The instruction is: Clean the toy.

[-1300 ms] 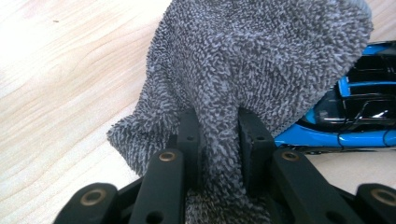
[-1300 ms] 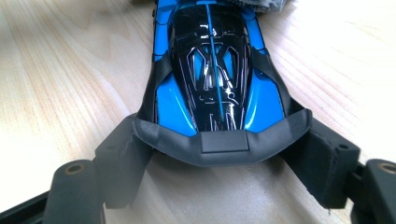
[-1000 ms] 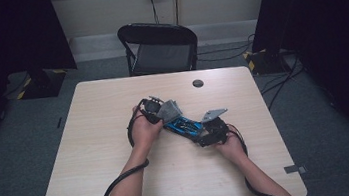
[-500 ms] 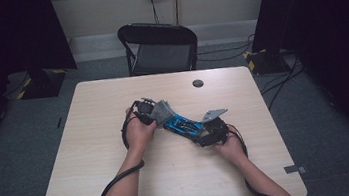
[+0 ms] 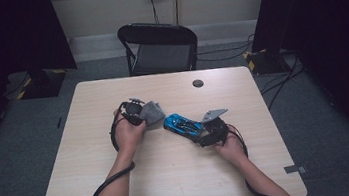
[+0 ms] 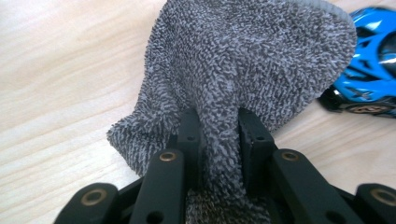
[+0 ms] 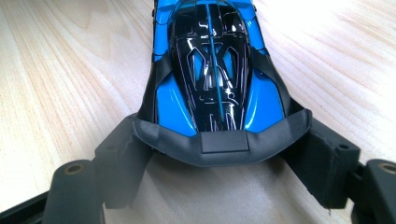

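A blue and black toy car (image 5: 182, 124) rests on the light wooden table (image 5: 182, 177), near its middle. My right gripper (image 5: 210, 133) is shut on the car's rear end; in the right gripper view both jaws press the sides of the car (image 7: 212, 70) at its dark rear wing, right gripper (image 7: 222, 156). My left gripper (image 5: 136, 110) is shut on a grey terry cloth (image 5: 152, 112), just left of the car's nose. In the left gripper view the cloth (image 6: 243, 60) bunches up between the jaws of the left gripper (image 6: 218, 126), with the car (image 6: 369, 70) at the right edge.
A black folding chair (image 5: 158, 47) stands behind the table's far edge. A small dark round cap (image 5: 198, 83) sits in the tabletop at the back. Cables trail from both grippers toward the table's near edge.
My left gripper has carried the grey cloth leftward, off the car's front. The right gripper and the car have stayed in place.
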`<state>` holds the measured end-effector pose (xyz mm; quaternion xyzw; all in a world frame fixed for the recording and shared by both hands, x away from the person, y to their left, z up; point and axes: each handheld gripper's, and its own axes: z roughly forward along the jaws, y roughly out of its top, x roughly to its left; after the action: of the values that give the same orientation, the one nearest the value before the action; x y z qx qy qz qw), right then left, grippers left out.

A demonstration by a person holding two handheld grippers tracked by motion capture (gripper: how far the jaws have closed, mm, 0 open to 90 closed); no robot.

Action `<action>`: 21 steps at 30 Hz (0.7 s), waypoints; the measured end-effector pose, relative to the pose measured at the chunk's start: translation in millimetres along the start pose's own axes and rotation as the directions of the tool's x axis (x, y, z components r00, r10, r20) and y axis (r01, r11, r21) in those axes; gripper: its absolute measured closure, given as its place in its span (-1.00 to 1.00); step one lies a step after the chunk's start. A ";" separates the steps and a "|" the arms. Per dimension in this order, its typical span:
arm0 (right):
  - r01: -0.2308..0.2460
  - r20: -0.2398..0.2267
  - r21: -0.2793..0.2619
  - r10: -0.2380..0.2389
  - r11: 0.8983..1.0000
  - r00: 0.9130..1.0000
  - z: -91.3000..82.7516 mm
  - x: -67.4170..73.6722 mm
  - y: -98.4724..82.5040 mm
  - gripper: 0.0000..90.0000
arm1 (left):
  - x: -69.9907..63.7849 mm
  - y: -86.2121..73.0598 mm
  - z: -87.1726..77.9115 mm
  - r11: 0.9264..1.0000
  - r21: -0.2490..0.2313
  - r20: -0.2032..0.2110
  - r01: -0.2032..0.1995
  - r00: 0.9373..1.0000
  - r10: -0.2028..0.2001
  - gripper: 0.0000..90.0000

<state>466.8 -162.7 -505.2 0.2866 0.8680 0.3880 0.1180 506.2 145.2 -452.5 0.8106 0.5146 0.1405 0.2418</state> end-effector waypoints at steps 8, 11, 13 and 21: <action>0.000 0.001 0.000 0.000 1.000 1.000 -0.1 0.1 -0.1 -0.44 | 0.4 -0.5 -17.8 0.999 -0.037 0.023 0.006 1.000 -0.005 0.64; 0.000 0.001 0.000 0.000 1.000 1.000 -0.1 0.2 -0.1 -0.44 | -3.4 0.7 -21.8 0.999 -0.046 0.035 -0.001 0.999 0.003 0.64; 0.000 0.002 0.000 0.000 1.000 1.000 -0.1 0.2 -0.2 -0.44 | -7.8 2.6 -24.3 0.998 -0.057 0.044 -0.012 0.999 0.014 0.64; -0.002 0.001 0.000 0.002 1.000 1.000 -0.2 0.3 -0.2 -0.44 | -34.3 12.5 -36.6 0.991 -0.108 0.087 -0.072 0.993 0.082 0.64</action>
<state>466.4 -162.7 -505.2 0.2877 0.8675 0.3881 0.1183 483.5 118.9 -414.2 0.8217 0.4631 0.1394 0.3015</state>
